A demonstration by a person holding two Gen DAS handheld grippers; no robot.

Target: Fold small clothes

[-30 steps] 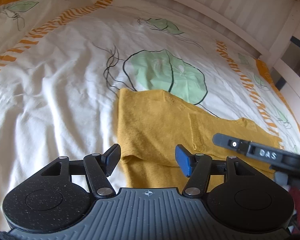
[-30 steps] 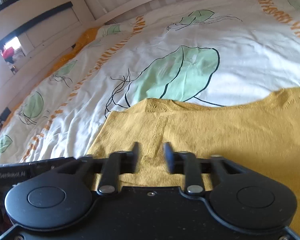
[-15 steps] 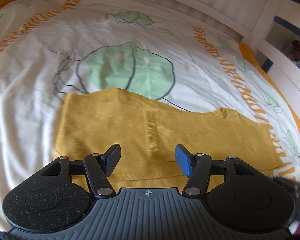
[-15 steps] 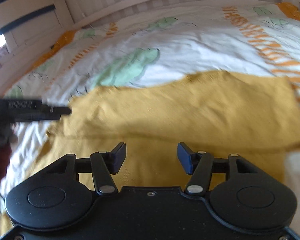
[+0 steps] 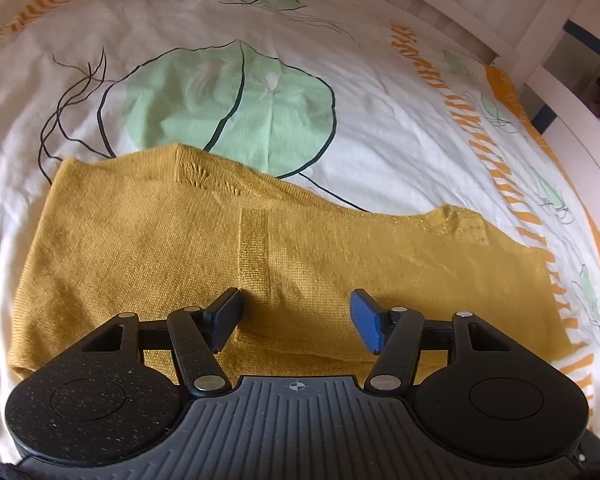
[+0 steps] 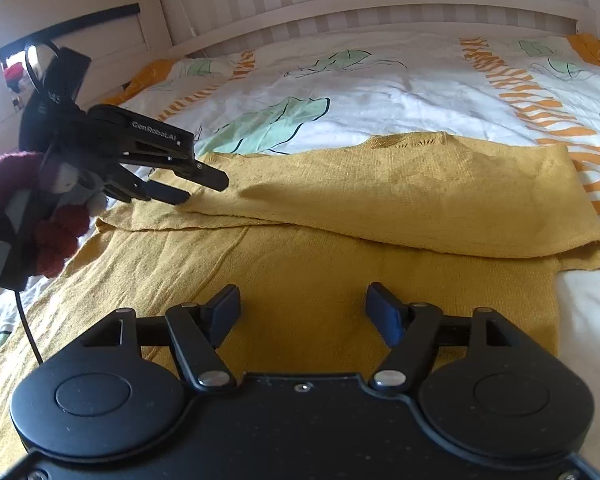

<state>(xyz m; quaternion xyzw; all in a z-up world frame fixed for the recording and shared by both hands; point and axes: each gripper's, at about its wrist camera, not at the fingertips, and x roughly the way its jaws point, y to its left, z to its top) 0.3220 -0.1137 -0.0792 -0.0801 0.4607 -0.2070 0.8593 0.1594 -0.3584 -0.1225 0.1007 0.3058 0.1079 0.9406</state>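
Observation:
A mustard-yellow knitted garment (image 5: 180, 240) lies flat on the bed, with its far part folded over onto the near part (image 6: 400, 196). My left gripper (image 5: 296, 314) is open and empty, low over the garment's near edge. It also shows in the right wrist view (image 6: 198, 188), at the left end of the folded flap, fingertips just above the cloth. My right gripper (image 6: 302, 310) is open and empty, over the garment's lower layer.
The bed has a white cover (image 5: 340, 92) with green leaf prints and orange stripes. A white slatted bed rail (image 6: 340, 4) runs along the far side and a white post (image 5: 556, 28) stands at the right. The person's hand in a dark red sleeve (image 6: 4, 184) holds the left gripper.
My right gripper has opened from nearly shut and pulled back from the fold. My left gripper has shifted right along the garment, staying open. The garment now lies folded over.

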